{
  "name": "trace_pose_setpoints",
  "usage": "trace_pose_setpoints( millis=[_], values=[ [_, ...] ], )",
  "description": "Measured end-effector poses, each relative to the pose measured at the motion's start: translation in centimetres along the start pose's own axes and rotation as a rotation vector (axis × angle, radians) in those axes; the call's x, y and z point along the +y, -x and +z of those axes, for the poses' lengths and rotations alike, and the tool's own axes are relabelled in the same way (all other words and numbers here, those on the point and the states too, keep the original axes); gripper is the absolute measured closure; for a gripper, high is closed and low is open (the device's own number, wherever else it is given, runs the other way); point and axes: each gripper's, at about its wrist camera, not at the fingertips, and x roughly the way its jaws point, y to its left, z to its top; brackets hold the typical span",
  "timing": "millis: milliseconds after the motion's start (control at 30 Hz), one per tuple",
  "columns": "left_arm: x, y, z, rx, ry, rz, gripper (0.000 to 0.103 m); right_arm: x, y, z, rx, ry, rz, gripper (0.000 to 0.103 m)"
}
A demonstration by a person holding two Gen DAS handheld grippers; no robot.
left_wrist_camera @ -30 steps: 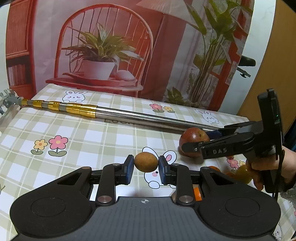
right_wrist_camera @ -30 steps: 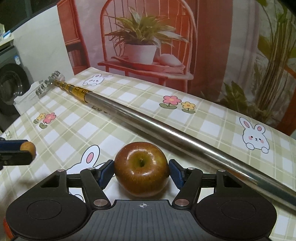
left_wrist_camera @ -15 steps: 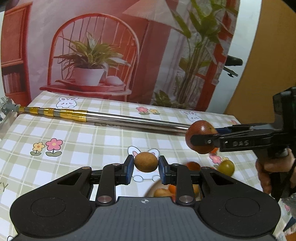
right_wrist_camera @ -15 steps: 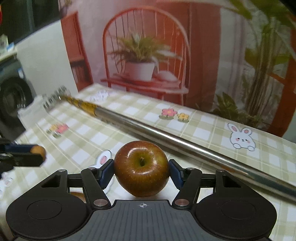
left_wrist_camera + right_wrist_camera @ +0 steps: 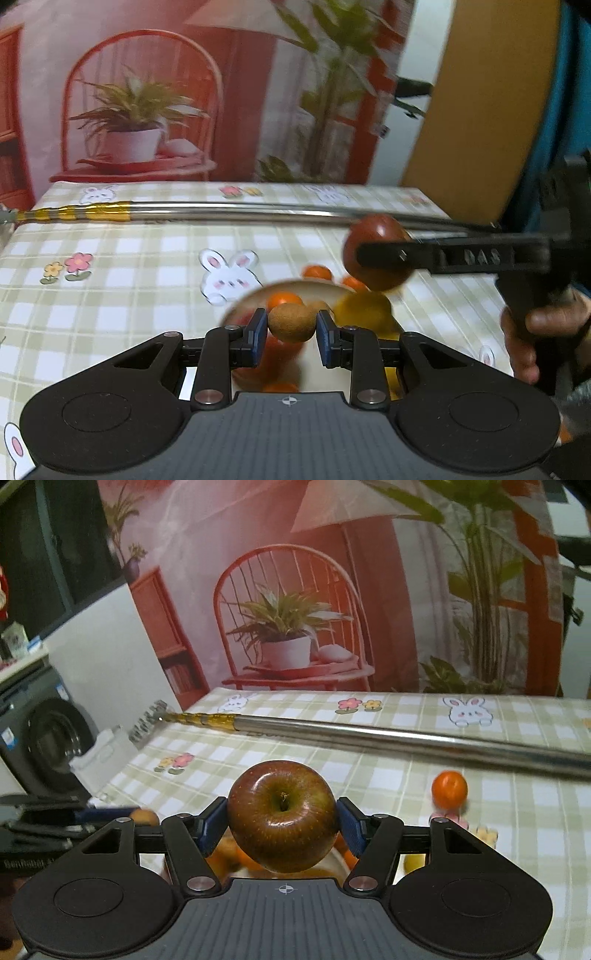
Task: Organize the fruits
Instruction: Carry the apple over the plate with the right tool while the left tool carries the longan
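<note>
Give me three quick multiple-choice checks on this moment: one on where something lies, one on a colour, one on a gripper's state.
1. Where does the metal pole lie?
A. across the checked tablecloth, beyond the grippers
B. upright against the chair
C. in the right gripper

2. What colour is the small fruit in the left gripper?
A. bright green
B. brown
C. purple

3. What state is the right gripper in?
A. open and empty
B. shut on nothing
C. shut on the apple

Answers:
1. A, the pole stretches from side to side over the cloth in both wrist views.
2. B, the fruit between the blue pads is a dull brown.
3. C, both pads press on the dark red apple's sides, and it hangs clear of the table.
</note>
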Motion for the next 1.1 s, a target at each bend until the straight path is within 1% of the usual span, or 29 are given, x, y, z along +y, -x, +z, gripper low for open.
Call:
trace_pose_setpoints(
  millis=[167, 300, 433, 600, 800, 933, 1100],
  values=[
    [-1.1, -0.2, -1.6, 0.046, -0.017, -0.015, 0.073, 0.0, 1.4, -1.7, -0.017, -0.04, 0.003, 0.044],
    [-1.2, -0.3, -2.2, 0.068, -0.01, -0.028, 0.073, 0.6, 1.9, -2.7, -0.007, -0.037, 0.009, 0.044],
    [-1.0, -1.0, -2.6, 0.111, 0.004, -0.03, 0.073, 1.4, 2.4, -3.4, -0.011, -0.026, 0.017, 0.044],
    [-1.5, -1.8, -3.6, 0.148, -0.02, -0.025, 0.073, 1.4, 2.8, -3.8, -0.014, -0.038, 0.017, 0.044],
    [-2.1, -2.2, -4.0, 0.157, -0.055, -0.014, 0.073, 1.4, 2.8, -4.1, -0.006, -0.04, 0.017, 0.044],
    [-1.8, -2.3, -4.2, 0.168, -0.038, -0.012, 0.073, 1.2, 2.5, -4.2, 0.0, -0.043, 0.015, 0.044],
    [-2.0, -2.5, -4.5, 0.185, -0.042, -0.002, 0.073, 0.5, 2.5, -4.2, -0.016, -0.068, -0.006, 0.044]
  ],
)
